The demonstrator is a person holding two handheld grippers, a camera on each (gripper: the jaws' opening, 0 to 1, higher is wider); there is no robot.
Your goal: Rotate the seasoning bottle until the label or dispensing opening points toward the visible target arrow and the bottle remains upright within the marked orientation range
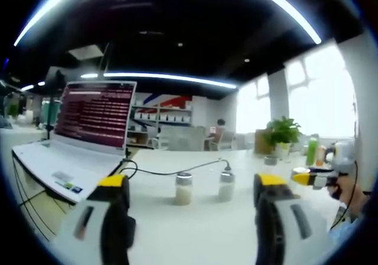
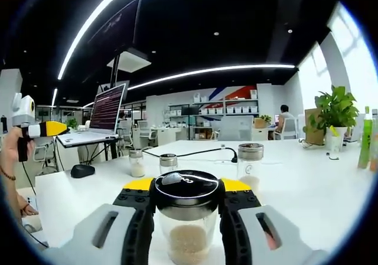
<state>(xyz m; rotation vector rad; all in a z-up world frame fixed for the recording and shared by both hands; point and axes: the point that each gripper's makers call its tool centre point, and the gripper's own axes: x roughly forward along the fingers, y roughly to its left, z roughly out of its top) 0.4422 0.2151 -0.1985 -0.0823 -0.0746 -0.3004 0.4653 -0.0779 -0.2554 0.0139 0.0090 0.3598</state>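
Observation:
My right gripper (image 2: 188, 188) is shut on a clear seasoning bottle (image 2: 188, 229) with a black lid and pale grains inside, held upright between the yellow-tipped jaws. My left gripper (image 1: 192, 183) is open, with nothing between its jaws. Beyond it, two small silver-capped bottles (image 1: 183, 188) (image 1: 226, 185) stand apart on the white table (image 1: 177, 235). Three more bottles stand on the table in the right gripper view: two small ones (image 2: 136, 162) (image 2: 168, 162) and a larger one (image 2: 250, 160). A hand holds the left gripper (image 2: 42, 129) up at the far left.
An open laptop (image 1: 88, 129) sits on the table's left, with a black cable (image 1: 171, 172) running past the bottles. A black mouse (image 2: 82, 170) lies near it. A potted plant (image 2: 335, 113) and a green bottle (image 2: 365, 138) stand to the right. The right gripper (image 1: 316, 176) shows at the right edge.

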